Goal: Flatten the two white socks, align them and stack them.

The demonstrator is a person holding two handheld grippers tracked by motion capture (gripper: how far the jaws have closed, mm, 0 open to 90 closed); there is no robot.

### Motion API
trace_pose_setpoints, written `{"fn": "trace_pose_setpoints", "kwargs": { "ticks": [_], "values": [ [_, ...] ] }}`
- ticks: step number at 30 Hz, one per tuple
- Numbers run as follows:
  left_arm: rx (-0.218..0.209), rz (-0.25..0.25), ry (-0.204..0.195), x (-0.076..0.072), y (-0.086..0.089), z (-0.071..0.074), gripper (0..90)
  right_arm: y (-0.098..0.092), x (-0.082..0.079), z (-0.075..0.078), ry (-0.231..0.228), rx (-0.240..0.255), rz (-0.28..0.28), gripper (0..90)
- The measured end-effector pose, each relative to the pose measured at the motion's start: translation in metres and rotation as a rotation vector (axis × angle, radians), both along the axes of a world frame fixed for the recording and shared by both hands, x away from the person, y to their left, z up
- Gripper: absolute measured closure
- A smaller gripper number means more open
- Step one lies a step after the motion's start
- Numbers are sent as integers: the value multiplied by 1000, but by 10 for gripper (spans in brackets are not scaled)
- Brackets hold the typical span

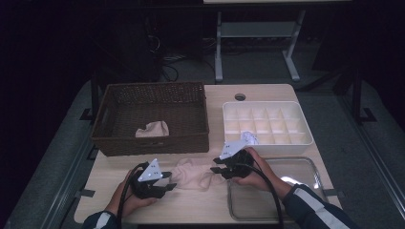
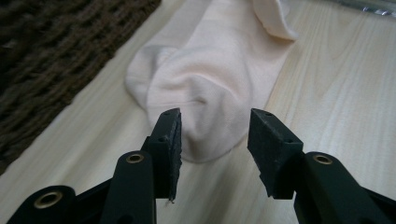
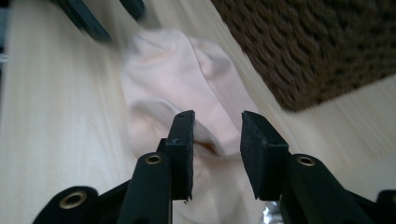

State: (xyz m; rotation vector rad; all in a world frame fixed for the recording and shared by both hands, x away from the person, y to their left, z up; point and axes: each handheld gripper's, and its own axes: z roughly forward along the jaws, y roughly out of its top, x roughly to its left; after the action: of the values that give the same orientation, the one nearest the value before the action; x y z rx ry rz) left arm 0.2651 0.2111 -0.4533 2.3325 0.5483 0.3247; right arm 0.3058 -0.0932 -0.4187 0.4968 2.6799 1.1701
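Note:
A pale pink sock (image 1: 196, 172) lies flat on the wooden table between my two grippers. My left gripper (image 1: 172, 183) sits at the sock's left end and points right. In the left gripper view its jaws (image 2: 214, 135) stand apart around the sock's rounded end (image 2: 210, 79), and the pads do not press on it. From the right, my right gripper (image 1: 216, 171) meets the sock's other end. Its jaws (image 3: 217, 135) are also parted, over the folded edge of the sock (image 3: 177, 74), with no grip visible. The left gripper's black jaws (image 3: 93, 18) show blurred beyond the sock.
A brown wicker basket (image 1: 153, 88) stands behind the sock with another pale sock (image 1: 153, 129) inside. A white divided box (image 1: 260, 103) at the back right holds a white bundle (image 1: 249, 137). A clear tray (image 1: 315, 167) lies at the front right under the right forearm.

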Motion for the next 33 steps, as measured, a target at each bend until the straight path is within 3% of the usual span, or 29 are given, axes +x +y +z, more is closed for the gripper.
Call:
{"fn": "trace_pose_setpoints", "kwargs": {
  "ticks": [4,6,9,11,12,13,17,19,22,25,27,30,33],
  "values": [
    [22,-4,20,5,-7,-6,584,5,-5,2,-17,27,23,638],
    [27,-16,27,6,-9,-7,623,9,-8,0,-26,10,82,625],
    [17,-10,39,7,-9,-8,660,13,-8,-6,-23,-60,109,637],
    [16,-8,55,5,-6,-7,685,12,-7,-10,-26,-99,99,640],
    [20,-6,54,5,-5,-7,688,10,-6,-11,-8,-105,79,648],
    [24,-3,57,4,-5,-6,674,7,-3,-11,-20,-115,50,666],
    [34,-1,57,0,1,-3,627,-6,5,-8,-18,-93,-57,770],
    [10,15,53,-1,6,1,591,-7,4,-7,-12,-72,-77,806],
    [-36,81,40,3,14,5,537,-5,2,-7,-13,-84,-46,822],
    [-43,105,49,10,13,2,499,1,-1,-10,-1,-96,-32,787],
    [-42,102,63,16,8,-3,496,7,-1,-17,25,-121,-28,741],
    [-2,81,75,16,1,-9,511,12,-1,-30,18,-195,11,694],
    [-9,73,88,14,2,-8,565,14,0,-36,33,-203,12,664]
  ]
}}
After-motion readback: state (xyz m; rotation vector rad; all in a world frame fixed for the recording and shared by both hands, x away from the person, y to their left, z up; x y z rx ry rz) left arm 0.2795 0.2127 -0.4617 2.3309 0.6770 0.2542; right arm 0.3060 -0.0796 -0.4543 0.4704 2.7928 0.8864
